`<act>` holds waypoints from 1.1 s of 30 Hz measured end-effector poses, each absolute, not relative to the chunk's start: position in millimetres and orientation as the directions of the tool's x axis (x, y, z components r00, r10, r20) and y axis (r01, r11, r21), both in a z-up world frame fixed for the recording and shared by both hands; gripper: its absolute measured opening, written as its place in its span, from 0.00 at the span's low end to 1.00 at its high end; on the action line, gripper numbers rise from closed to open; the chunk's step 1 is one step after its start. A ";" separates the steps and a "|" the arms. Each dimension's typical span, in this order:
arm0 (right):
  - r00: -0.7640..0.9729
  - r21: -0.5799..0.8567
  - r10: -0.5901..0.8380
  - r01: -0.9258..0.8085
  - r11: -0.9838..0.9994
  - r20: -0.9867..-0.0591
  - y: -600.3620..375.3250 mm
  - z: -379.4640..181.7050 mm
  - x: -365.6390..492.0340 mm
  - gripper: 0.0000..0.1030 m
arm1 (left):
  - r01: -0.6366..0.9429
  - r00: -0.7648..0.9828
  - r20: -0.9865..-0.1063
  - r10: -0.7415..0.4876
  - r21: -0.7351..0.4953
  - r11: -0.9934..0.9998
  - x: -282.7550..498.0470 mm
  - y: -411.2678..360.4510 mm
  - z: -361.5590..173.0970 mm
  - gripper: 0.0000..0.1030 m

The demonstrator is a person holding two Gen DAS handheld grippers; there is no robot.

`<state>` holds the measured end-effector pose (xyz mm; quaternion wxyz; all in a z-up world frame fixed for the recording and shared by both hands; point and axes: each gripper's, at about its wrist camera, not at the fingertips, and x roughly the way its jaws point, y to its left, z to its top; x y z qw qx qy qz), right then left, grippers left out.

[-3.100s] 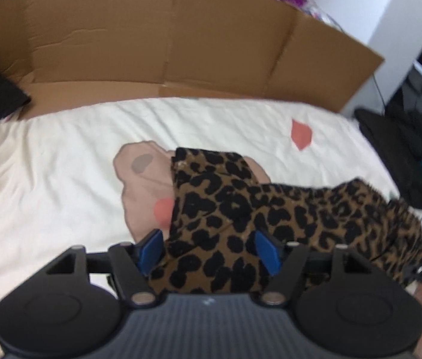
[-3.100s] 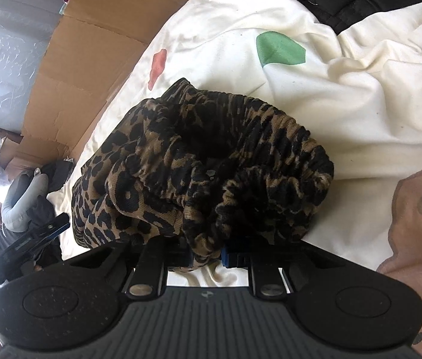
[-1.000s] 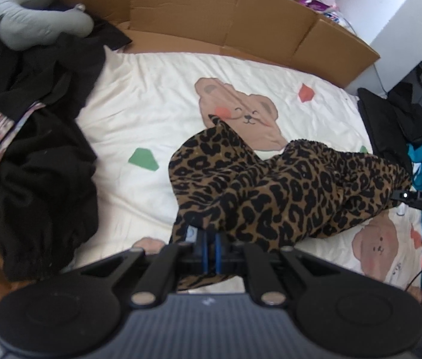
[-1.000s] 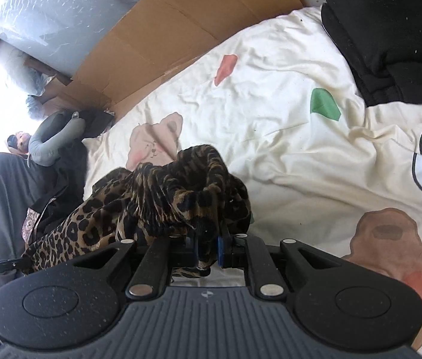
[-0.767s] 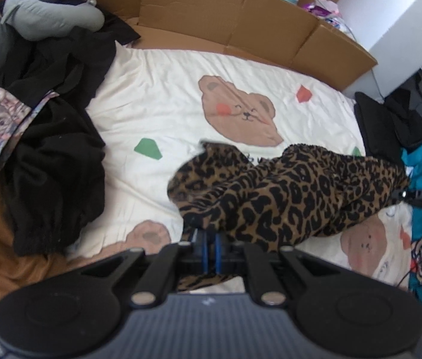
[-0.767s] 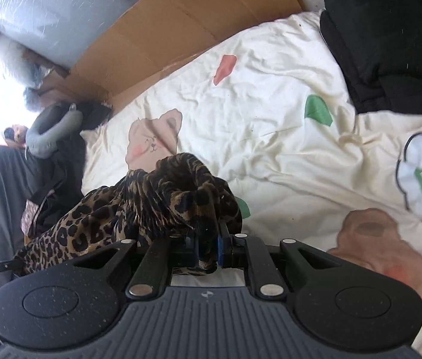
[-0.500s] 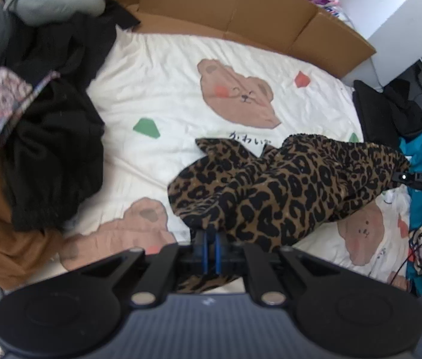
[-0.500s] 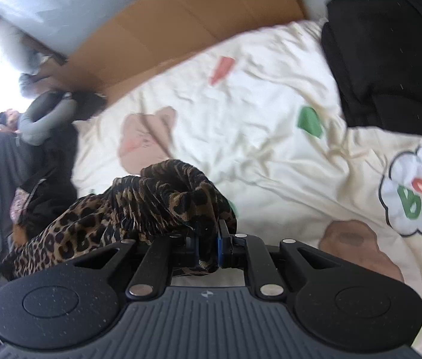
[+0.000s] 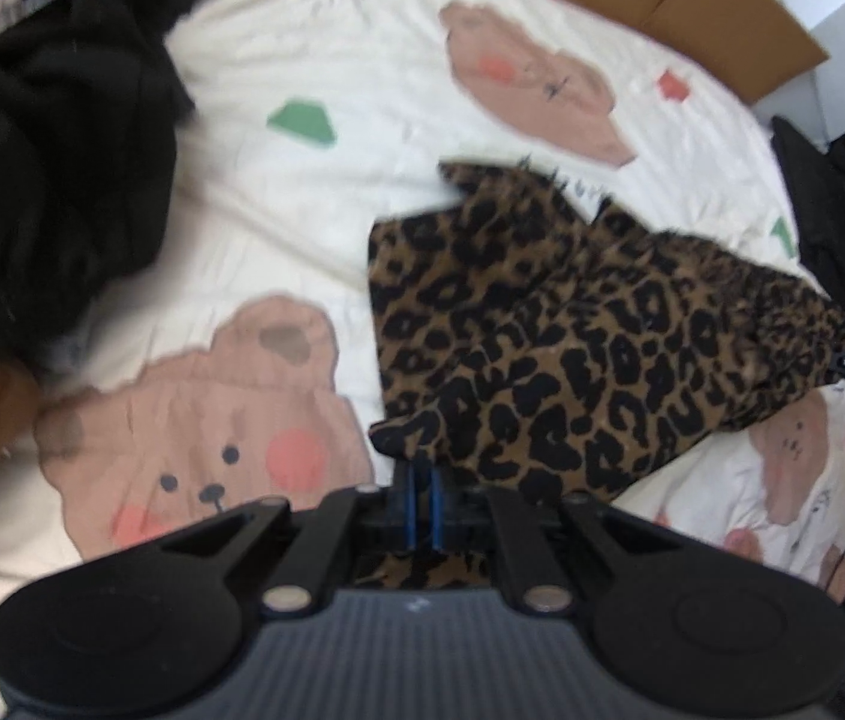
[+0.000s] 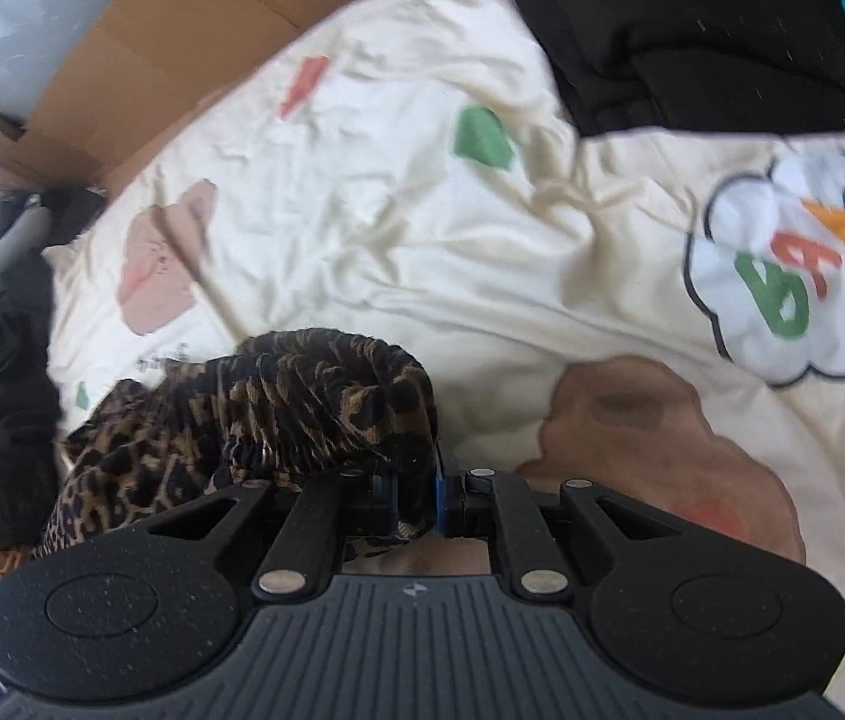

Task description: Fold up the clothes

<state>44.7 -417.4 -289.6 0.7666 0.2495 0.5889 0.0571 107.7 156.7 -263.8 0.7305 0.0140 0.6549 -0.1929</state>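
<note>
With the left claw (image 9: 420, 495) and right claw (image 10: 416, 507) each clamped on the leopard-print garment (image 9: 572, 324), we should lay it flat on the bear-print bedsheet (image 9: 362, 204), taut, mid-frame.

You bring both ends of the leopard-print garment (image 9: 590, 330) down toward the bedsheet (image 9: 326, 222); its far corner at 12 o'clock now touches the sheet, and the bear print at 9 o'clock looms closer.

cream bear-print sheet (image 9: 314, 228) — cardboard (image 10: 182, 42) along its edge, black clothes (image 9: 44, 168) heaped beside.
</note>
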 end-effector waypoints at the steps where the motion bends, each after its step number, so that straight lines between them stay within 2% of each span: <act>1: 0.295 0.449 0.381 0.214 0.868 -0.876 -418.0 -293.5 44.2 0.09 | 0.298 0.055 -0.964 -0.259 -0.231 0.926 106.1 157.4 -272.1 0.05; 7: 0.255 0.419 0.363 0.220 0.881 -0.896 -418.4 -315.8 41.2 0.09 | 0.286 -0.037 -0.973 -0.230 -0.231 0.930 88.8 158.7 -310.8 0.06; 11: 0.245 0.413 0.359 0.222 0.883 -0.901 -417.0 -323.2 36.3 0.09 | 0.268 -0.091 -0.972 -0.215 -0.232 0.935 83.3 157.7 -315.8 0.08; 17: 0.247 0.415 0.361 0.222 0.882 -0.899 -418.2 -326.7 34.0 0.09 | 0.286 -0.115 -0.976 -0.186 -0.212 0.935 97.6 155.5 -287.7 0.23; 19: 0.250 0.415 0.359 0.222 0.882 -0.899 -417.7 -327.6 32.7 0.09 | 0.303 -0.087 -0.979 -0.187 -0.204 0.931 108.9 152.7 -272.9 0.30; 21: 0.254 0.413 0.357 0.218 0.884 -0.899 -417.1 -328.2 31.4 0.09 | 0.320 -0.058 -0.979 -0.198 -0.206 0.925 122.5 147.0 -260.9 0.32; 27: 0.268 0.428 0.366 0.228 0.875 -0.891 -419.6 -329.0 26.9 0.09 | 0.391 0.007 -0.969 -0.247 -0.225 0.893 164.5 110.5 -248.1 0.33; 33: 0.276 0.440 0.376 0.230 0.868 -0.885 -421.6 -329.5 24.5 0.09 | 0.473 0.021 -0.950 -0.313 -0.266 0.840 185.3 64.8 -259.0 0.33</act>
